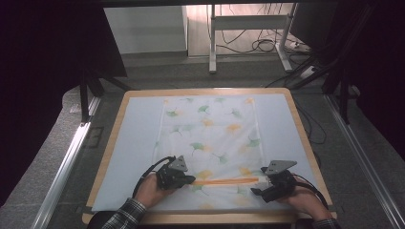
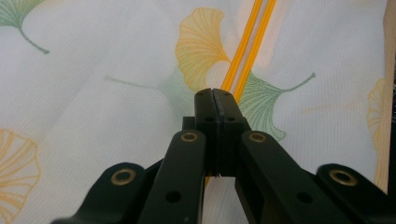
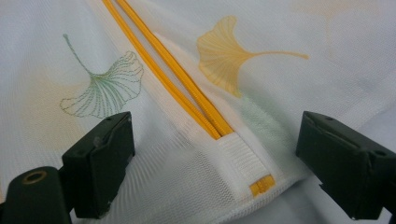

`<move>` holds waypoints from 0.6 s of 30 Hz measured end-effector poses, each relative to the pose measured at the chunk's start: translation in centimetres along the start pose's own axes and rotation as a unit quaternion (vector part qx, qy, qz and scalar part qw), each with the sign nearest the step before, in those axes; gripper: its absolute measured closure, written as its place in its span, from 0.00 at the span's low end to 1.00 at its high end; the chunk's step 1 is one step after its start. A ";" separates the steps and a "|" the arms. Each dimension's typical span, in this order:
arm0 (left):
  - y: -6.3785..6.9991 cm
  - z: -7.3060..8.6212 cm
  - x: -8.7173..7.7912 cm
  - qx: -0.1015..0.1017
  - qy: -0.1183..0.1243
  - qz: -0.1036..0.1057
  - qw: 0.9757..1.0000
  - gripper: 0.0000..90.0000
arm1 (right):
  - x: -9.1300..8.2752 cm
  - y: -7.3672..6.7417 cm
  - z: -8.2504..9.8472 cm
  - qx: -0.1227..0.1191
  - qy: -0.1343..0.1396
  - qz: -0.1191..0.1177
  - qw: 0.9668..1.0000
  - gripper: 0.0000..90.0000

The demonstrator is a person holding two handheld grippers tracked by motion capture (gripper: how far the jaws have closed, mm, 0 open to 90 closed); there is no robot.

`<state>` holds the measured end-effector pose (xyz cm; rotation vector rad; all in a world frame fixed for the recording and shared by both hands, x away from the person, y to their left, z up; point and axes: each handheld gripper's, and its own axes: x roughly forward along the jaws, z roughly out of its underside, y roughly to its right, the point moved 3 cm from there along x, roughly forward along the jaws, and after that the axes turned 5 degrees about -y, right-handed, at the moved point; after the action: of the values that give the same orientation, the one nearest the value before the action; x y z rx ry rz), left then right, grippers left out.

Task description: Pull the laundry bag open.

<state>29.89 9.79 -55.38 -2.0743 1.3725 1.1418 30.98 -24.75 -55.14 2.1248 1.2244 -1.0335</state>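
A white mesh bag [image 1: 210,133] printed with green and yellow ginkgo leaves lies flat on the table. An orange zipper [image 1: 227,181] runs across its near end. My left gripper [image 1: 193,179] sits at the zipper's left end. In the left gripper view its jaws [image 2: 215,100] are shut right on the zipper [image 2: 247,42], and what the pads pinch is hidden. My right gripper [image 1: 259,181] stands open at the zipper's right end. Its jaws [image 3: 215,123] straddle the zipper [image 3: 163,70] and the white end tab [image 3: 243,158] without touching them.
The bag rests on a pale blue mat [image 1: 138,143] over a wooden table [image 1: 305,138]. The table's front edge is just behind both hands. Metal rails [image 1: 67,162] run along the floor on both sides, and a desk frame with cables [image 1: 258,43] stands beyond.
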 end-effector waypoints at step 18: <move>-0.4 1.1 -0.9 -0.027 -0.003 -0.007 1.000 1.00 | 0.0 0.0 0.0 0.001 0.001 0.001 1.000 0.12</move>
<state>29.67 11.26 -55.37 -2.1138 1.3351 1.1911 30.94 -24.77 -55.16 2.1285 1.2231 -1.0310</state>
